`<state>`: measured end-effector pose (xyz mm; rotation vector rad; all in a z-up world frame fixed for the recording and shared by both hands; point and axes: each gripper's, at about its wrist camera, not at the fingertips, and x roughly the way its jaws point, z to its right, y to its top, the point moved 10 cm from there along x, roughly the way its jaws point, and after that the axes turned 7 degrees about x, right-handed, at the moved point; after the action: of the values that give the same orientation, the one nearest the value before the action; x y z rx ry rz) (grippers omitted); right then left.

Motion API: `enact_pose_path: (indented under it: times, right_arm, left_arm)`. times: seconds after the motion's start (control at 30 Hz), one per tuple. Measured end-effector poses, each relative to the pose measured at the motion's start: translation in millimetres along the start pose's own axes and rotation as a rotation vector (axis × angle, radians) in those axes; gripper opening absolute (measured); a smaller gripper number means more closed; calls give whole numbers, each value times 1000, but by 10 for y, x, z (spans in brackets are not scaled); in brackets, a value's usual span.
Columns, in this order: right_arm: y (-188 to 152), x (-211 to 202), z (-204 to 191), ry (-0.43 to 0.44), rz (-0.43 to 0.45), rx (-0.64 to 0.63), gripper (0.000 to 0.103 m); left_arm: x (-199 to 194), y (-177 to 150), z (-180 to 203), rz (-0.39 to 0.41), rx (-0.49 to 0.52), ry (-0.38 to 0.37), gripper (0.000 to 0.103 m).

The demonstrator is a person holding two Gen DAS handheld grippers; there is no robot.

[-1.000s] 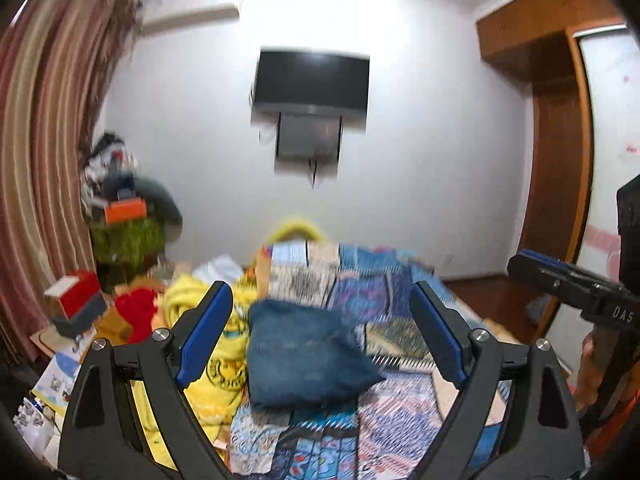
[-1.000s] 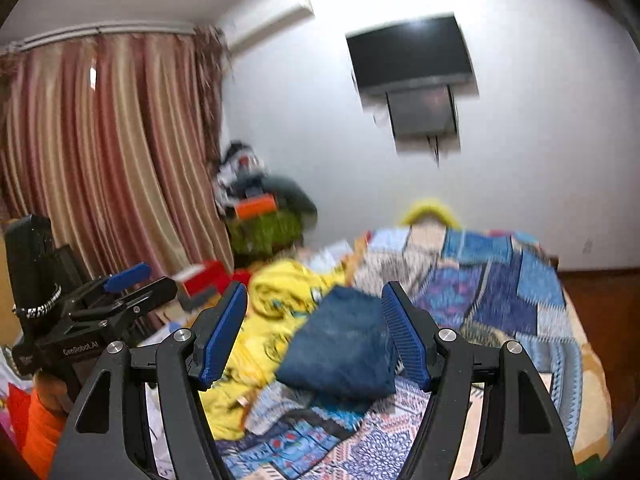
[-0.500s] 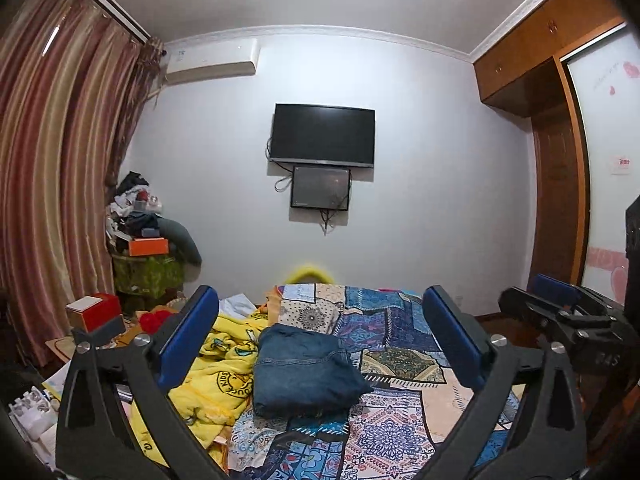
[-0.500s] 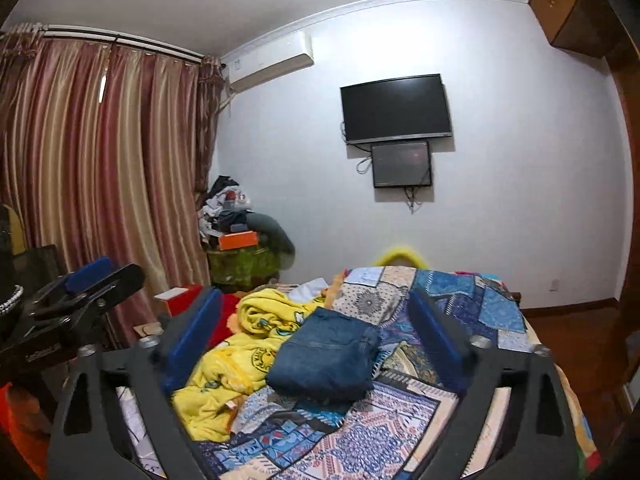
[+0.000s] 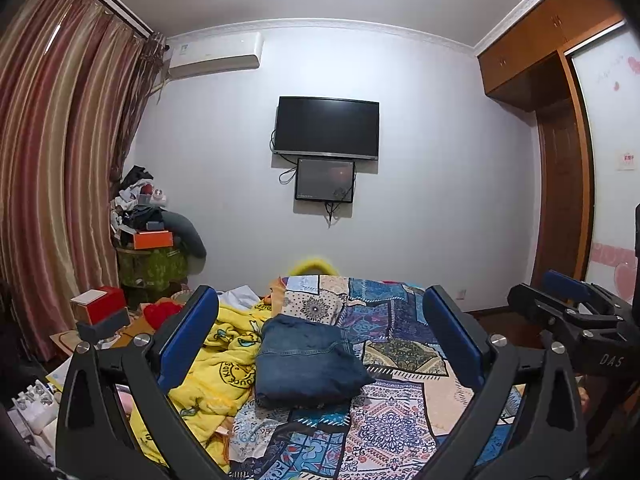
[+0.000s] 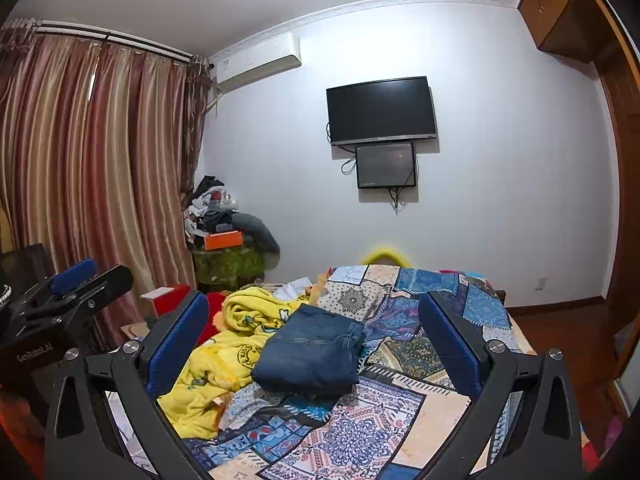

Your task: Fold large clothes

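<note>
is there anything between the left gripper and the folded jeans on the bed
Nothing visible does. The left gripper is open and raised, and the folded jeans lie in plain sight between its fingers on the patchwork bedspread. The yellow blanket lies beside the jeans on their left, not across the path.

We see the left gripper [image 5: 320, 340] and right gripper [image 6: 314, 342] as matte black frames with blue ribbed pads [image 5: 188, 340] and silver screws (white lettering "DAS", "GenRobot.AI" on their bodies).
</note>
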<state>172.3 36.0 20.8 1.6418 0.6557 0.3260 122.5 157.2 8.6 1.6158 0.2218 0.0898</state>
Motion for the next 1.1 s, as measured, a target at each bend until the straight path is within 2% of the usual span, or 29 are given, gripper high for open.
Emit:
enact_pose_path:
  times: [0.7, 1.1]
  right_arm:
    - [0, -75, 82, -13, -8, 22, 103]
    - [6, -87, 138, -13, -13, 37, 103]
  left_arm:
    - [93, -103, -11, -35, 3, 5, 102]
    - [135, -118, 83, -49, 13, -17, 102]
